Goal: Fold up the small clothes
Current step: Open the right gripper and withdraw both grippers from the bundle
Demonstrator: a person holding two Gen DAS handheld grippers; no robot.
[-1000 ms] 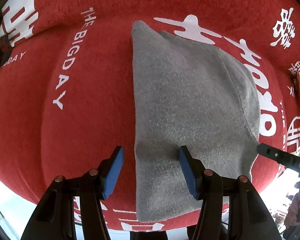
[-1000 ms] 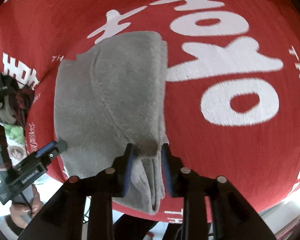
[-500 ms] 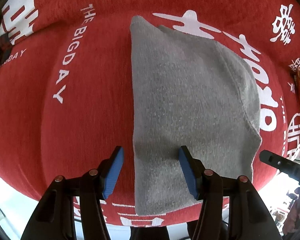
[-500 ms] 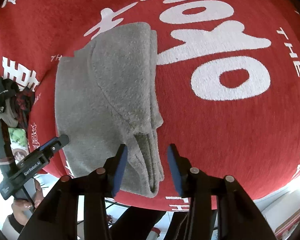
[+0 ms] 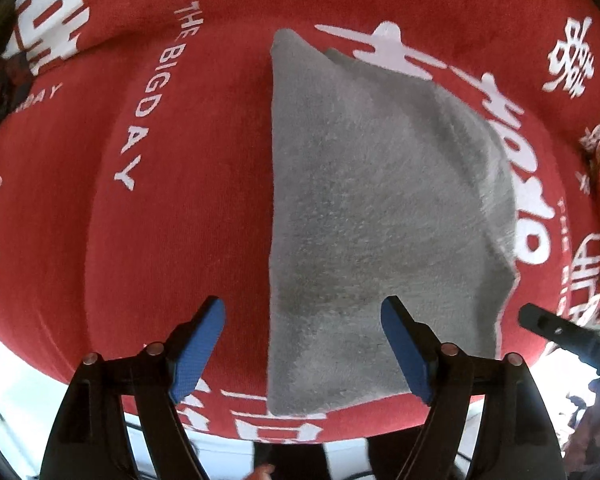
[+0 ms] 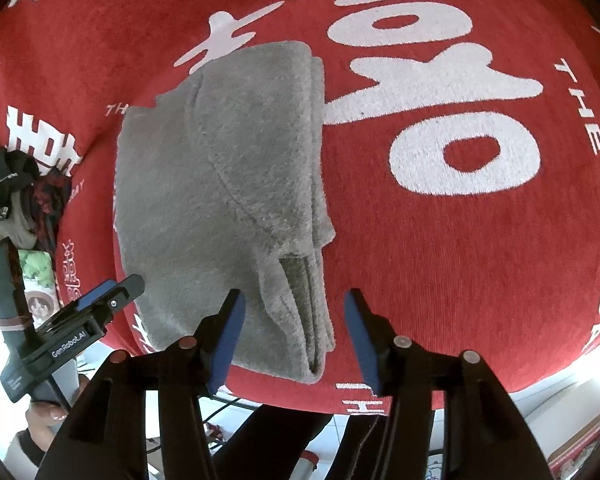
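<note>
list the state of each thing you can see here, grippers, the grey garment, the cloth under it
left gripper: open, empty, over the garment's near left edge
right gripper: open, empty, jaws either side of the garment's near right edge
grey garment: folded in layers, lying flat, held by neither gripper
red printed cloth: spread flat under the garment
pile of dark clothes: bunched up, unfolded, at the cloth's edge

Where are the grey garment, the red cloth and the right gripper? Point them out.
grey garment (image 5: 380,208): left wrist view, middle of folded top layer.
red cloth (image 6: 440,260): right wrist view, bare red area.
right gripper (image 6: 294,334): right wrist view, between the fingers.
</note>
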